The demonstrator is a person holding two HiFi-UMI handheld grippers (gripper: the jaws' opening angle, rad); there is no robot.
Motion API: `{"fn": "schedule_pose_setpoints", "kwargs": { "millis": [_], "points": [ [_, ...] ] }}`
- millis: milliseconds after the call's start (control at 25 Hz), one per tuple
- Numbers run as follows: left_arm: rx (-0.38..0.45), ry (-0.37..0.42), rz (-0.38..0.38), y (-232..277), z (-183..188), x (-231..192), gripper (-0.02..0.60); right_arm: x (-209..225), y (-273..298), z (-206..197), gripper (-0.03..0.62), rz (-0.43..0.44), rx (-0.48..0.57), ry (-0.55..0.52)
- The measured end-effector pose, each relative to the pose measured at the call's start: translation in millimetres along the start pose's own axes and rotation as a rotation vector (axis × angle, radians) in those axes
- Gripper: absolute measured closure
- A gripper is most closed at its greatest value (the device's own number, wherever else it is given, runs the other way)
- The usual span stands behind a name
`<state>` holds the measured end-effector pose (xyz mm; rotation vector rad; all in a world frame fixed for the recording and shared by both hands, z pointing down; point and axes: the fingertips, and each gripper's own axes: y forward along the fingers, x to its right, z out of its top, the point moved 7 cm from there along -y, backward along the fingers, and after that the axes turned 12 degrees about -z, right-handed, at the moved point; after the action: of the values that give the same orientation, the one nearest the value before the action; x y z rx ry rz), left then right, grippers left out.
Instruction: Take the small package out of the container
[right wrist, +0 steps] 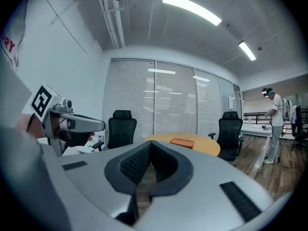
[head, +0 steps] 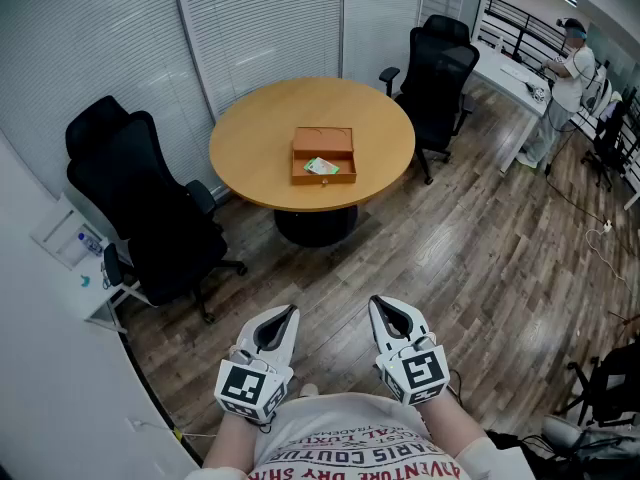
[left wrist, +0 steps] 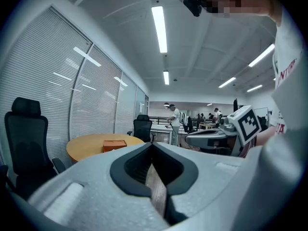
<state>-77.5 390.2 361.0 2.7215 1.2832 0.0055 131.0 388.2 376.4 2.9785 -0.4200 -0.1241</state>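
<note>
An open orange container (head: pixel 323 156) sits in the middle of a round wooden table (head: pixel 260 128), and a small green and white package (head: pixel 321 166) lies in its front half. Both grippers are held close to the person's body, far from the table. My left gripper (head: pixel 290 312) is shut and empty; my right gripper (head: pixel 377 303) is shut and empty too. In the left gripper view the container (left wrist: pixel 114 145) shows small on the table (left wrist: pixel 86 146). It is also in the right gripper view, as an orange container (right wrist: pixel 182 142) on the table (right wrist: pixel 207 146).
Black office chairs stand left of the table (head: pixel 150 208) and behind it at the right (head: pixel 437 78). A white shelf (head: pixel 70 243) is at the left wall. A person (head: pixel 570 73) stands at desks in the far right. Wooden floor (head: pixel 440 258) lies between me and the table.
</note>
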Motion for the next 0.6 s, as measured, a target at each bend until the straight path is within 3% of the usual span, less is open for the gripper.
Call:
{"fn": "schedule_pose_setpoints", "kwargs": {
  "millis": [600],
  "points": [
    [0.0, -0.021, -0.026, 1.3, -7.5, -25.2, 0.569, -9.8, 19.4, -3.2, 0.588, -0.028, -0.037, 0.022]
  ]
}}
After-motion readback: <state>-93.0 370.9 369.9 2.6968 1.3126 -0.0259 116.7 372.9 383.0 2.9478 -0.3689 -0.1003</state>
